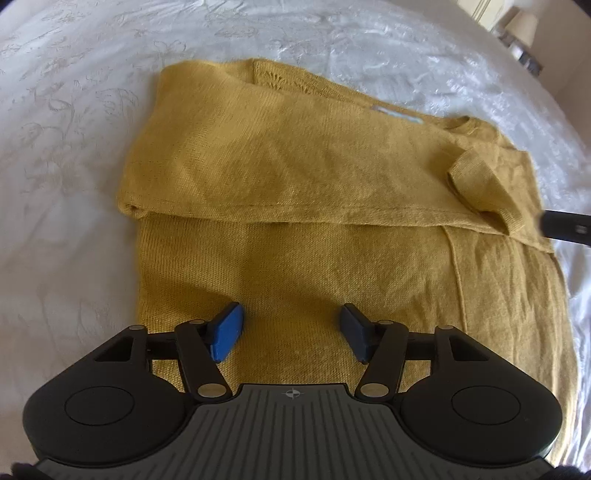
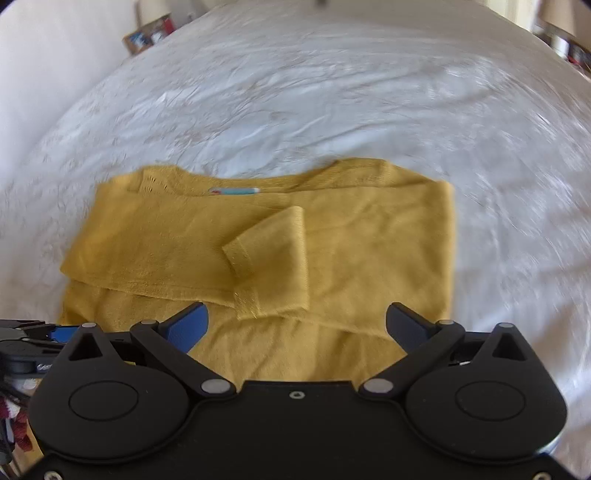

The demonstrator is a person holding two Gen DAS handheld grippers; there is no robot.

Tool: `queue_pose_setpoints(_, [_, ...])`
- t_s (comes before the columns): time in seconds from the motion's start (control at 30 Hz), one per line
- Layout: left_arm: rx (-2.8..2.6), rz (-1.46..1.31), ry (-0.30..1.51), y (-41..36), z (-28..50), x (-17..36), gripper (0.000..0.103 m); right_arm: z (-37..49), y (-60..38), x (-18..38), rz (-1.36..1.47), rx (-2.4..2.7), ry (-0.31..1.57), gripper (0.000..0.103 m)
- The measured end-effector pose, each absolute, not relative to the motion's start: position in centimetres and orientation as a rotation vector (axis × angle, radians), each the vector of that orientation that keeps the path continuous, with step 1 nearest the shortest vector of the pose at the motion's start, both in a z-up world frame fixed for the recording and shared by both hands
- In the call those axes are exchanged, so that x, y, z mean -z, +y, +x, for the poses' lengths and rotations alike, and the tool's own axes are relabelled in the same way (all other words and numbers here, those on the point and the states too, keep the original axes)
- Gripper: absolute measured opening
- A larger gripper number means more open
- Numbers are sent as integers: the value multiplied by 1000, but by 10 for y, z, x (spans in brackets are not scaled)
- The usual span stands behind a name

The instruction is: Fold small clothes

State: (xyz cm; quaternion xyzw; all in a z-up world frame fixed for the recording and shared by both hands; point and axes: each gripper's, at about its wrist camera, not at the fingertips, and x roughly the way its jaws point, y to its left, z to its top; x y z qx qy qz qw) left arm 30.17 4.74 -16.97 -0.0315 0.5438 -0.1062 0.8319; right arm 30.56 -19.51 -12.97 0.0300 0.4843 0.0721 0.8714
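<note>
A mustard-yellow knit sweater (image 1: 295, 177) lies partly folded on the white bedspread (image 1: 66, 147), its upper half laid over the lower half. A short sleeve (image 1: 476, 181) is turned in on top. My left gripper (image 1: 291, 328) hangs over the sweater's near hem, its blue pads (image 1: 227, 332) apart with only flat knit below. In the right wrist view the same sweater (image 2: 369, 240) shows its sleeve cuff (image 2: 273, 243) and a pale neck label (image 2: 234, 191). My right gripper (image 2: 295, 325) stands wide open above the near fold edge, holding nothing. The other gripper's tip (image 2: 59, 332) shows at the left edge.
The embroidered white bedspread (image 2: 332, 92) spreads out on all sides of the sweater. A bedside lamp (image 1: 521, 26) and small items stand at the far right corner. A framed picture (image 2: 151, 33) stands at the back left in the right wrist view. A black gripper part (image 1: 565, 225) pokes in at the right edge.
</note>
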Motion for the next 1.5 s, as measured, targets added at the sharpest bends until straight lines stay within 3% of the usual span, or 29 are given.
queue_pose_setpoints(0.1, [227,-79,1152,44,304,170,67,320,-177,140,-14,-188,1034,102])
queue_pose_setpoints(0.27, [239,-26,1149,25,305,179,92,332,-171,154,-148,-201,1067,102])
queue_pose_setpoints(0.37, [246,15,1146,13,304,184,102,336,-200,152,-158,-76,1053,101])
queue_pose_setpoints(0.57, [234,0,1113,13,299,189,102,329,-273,137,41,123,1037,100])
queue_pose_setpoints(0.8, [230,8,1088,14,293,189,102,331,-262,144,197,-52,1027,99])
queue_pose_setpoints(0.87, [229,10,1090,15,294,188,102,335,-261,152,233,-65,1038,91])
queue_pose_setpoints(0.93, [229,8,1089,15,294,188,102,340,-262,158,270,-81,1047,74])
queue_pose_setpoints(1.1, [232,9,1075,17,292,188,103,351,-270,170,343,-93,1077,72])
queue_pose_setpoints(1.17, [232,8,1071,18,291,187,103,355,-274,173,378,-98,1093,64])
queue_pose_setpoints(1.2, [231,4,1067,18,290,187,102,356,-275,173,391,-96,1097,49])
queue_pose_setpoints(1.23, [233,1,1064,19,290,186,102,356,-277,172,415,-110,1097,11])
queue_pose_setpoints(1.33, [225,-3,1050,22,288,179,100,358,-274,154,463,-180,1078,13])
queue_pose_setpoints(1.4, [174,25,998,25,284,167,90,356,-269,128,450,-246,1019,13])
queue_pose_setpoints(1.5, [80,53,912,36,282,151,90,351,-269,88,392,-263,916,13])
